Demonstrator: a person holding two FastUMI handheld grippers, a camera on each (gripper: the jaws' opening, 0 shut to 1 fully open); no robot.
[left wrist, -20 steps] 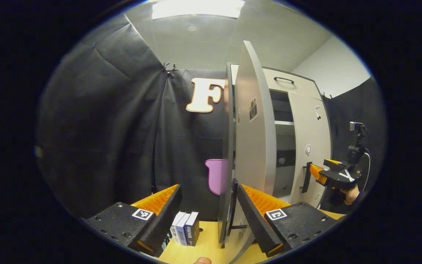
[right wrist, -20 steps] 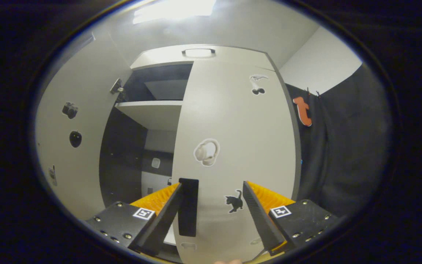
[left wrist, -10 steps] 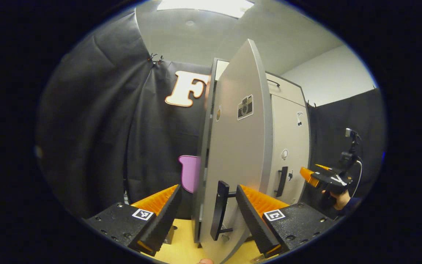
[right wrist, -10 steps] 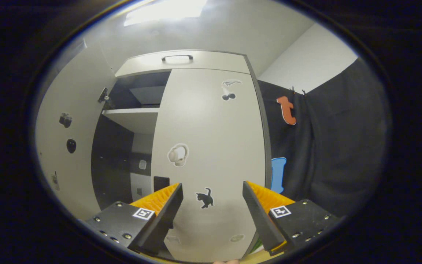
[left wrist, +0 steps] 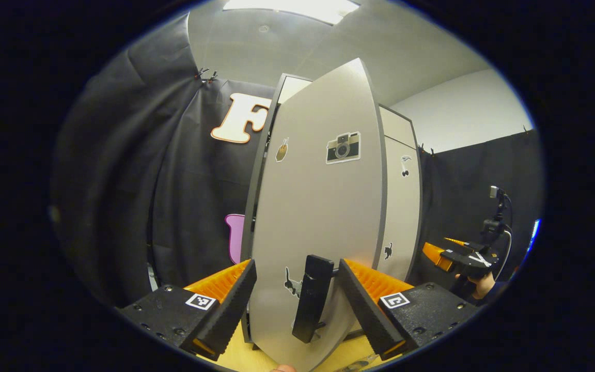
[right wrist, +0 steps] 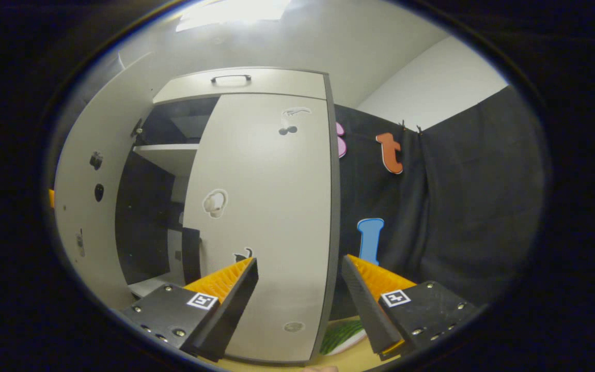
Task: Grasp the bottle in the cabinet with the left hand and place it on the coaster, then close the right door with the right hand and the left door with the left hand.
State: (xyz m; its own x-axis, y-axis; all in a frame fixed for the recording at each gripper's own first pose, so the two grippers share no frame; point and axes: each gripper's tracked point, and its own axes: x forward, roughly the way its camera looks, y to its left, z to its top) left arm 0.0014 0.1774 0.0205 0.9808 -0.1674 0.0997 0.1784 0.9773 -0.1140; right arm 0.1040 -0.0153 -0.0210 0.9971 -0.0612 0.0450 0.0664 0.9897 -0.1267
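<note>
As the left door (left wrist: 318, 206) swings further closed than a second ago, the left gripper (left wrist: 295, 289) stays released beside its handle (left wrist: 312, 297); the right gripper (right wrist: 300, 289) is released too.

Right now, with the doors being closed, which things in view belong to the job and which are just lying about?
Job:
left door, partly open, its handle between the left tool's open fingers
right door, looks shut
right tool, open, off the door

Lying about:
stickers such as the camera sticker
green striped item on the tabletop
</note>
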